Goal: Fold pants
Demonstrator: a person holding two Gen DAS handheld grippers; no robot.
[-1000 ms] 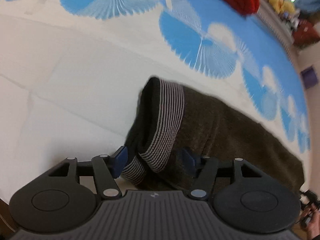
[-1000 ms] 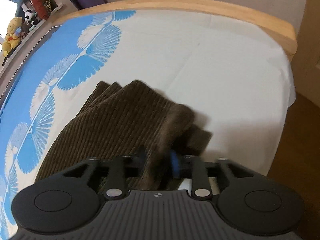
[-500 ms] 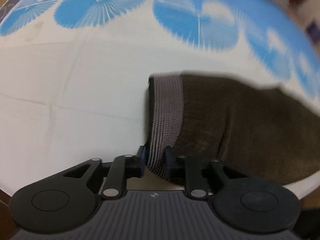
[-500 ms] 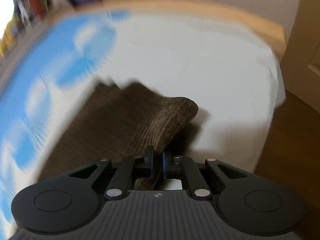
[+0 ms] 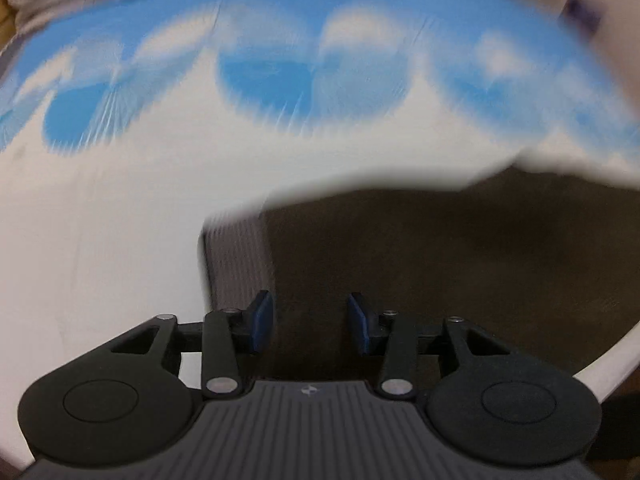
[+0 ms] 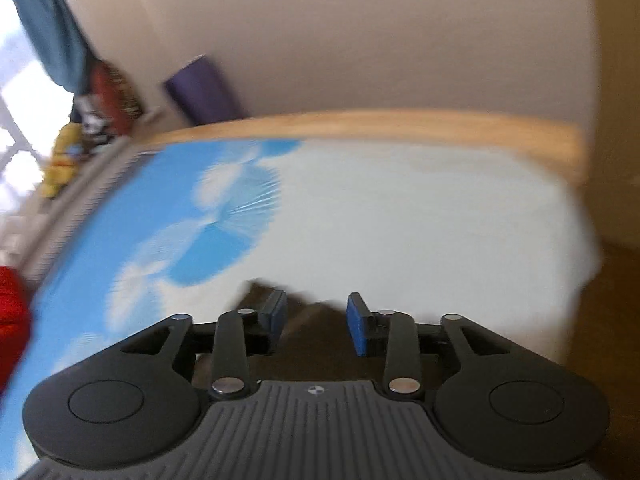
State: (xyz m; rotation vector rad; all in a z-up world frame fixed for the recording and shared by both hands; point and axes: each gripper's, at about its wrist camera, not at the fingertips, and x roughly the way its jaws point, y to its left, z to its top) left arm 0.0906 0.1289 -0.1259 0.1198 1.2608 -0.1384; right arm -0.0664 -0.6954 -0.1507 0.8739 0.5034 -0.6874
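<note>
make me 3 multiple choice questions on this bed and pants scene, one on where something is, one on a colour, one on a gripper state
1. Where does the striped waistband sit on the brown pants in the left wrist view?
A. at their left end
B. at their right end
C. along their far edge

2. What colour are the pads on the gripper fingers?
A. red
B. blue
C. yellow

3. How does the left gripper stand?
A. shut on the waistband
B. shut on nothing
C. open, with the pants below it

Answers
1. A: the grey striped band borders the brown cloth on the left, next to the white sheet.
2. B: the pads show blue in both wrist views.
3. C: a wide gap shows between the two fingers, with brown cloth seen through it.
</note>
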